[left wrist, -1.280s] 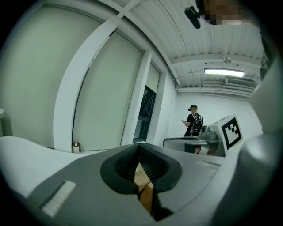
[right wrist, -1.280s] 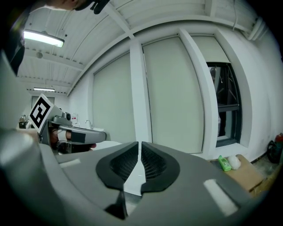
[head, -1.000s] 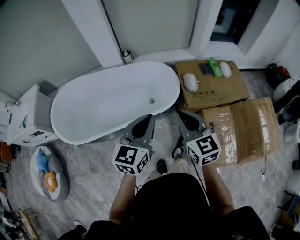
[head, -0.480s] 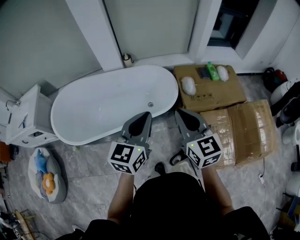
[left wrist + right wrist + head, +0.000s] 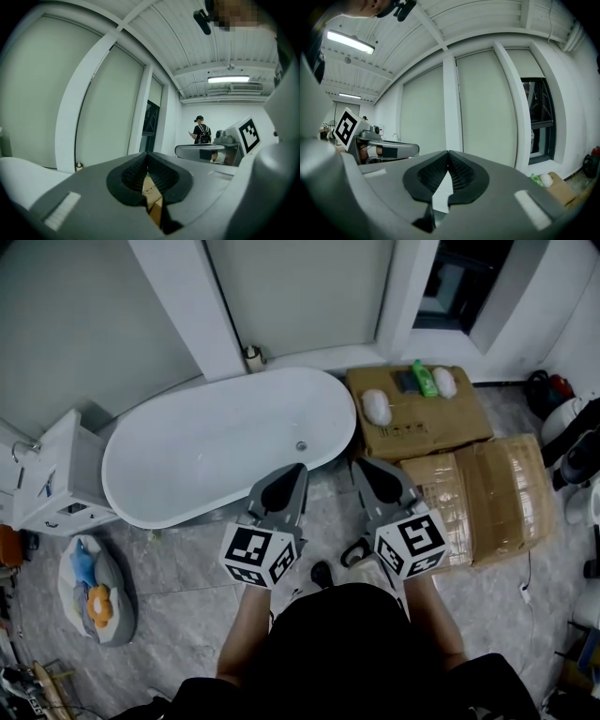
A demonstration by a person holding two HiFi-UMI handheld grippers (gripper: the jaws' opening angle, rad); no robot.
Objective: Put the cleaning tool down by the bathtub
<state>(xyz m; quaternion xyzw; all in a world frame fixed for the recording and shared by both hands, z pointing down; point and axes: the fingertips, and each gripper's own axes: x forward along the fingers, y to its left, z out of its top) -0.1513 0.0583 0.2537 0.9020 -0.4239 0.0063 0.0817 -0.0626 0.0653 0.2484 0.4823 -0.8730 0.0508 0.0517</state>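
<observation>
1. Two hand-held grippers are held side by side and about level over the grey floor [image 5: 187, 568], tips toward the near rim of the bathtub [image 5: 206, 451].
2. Left hand-held gripper [image 5: 298, 468]: jaws pinched together at the tips, nothing between them. Its own view shows only a sliver of cardboard through the slot under the pads [image 5: 133, 172].
3. Right hand-held gripper [image 5: 359, 463]: jaws closed tip to tip, likewise holding nothing.
4. White cleaning tool [image 5: 377, 407]: lies ahead of the right hand-held gripper and slightly to its right, apart from the tips, on top of a cardboard box [image 5: 422, 432]. From the left hand-held gripper it is farther off, ahead and to the right.
5. That box stands just beside the bathtub's rounded end.
6. Beyond the tool on the same box, farther from both grippers: a green bottle [image 5: 427, 378], a second white item [image 5: 444, 382] and a dark flat thing too small to identify.
7. Tub drain [image 5: 301, 445] sits just ahead of the left hand-held gripper's tips; the tub runs off to that gripper's left.
8. Flattened cardboard [image 5: 497, 502] lies on the floor to the right of the right hand-held gripper.
</observation>
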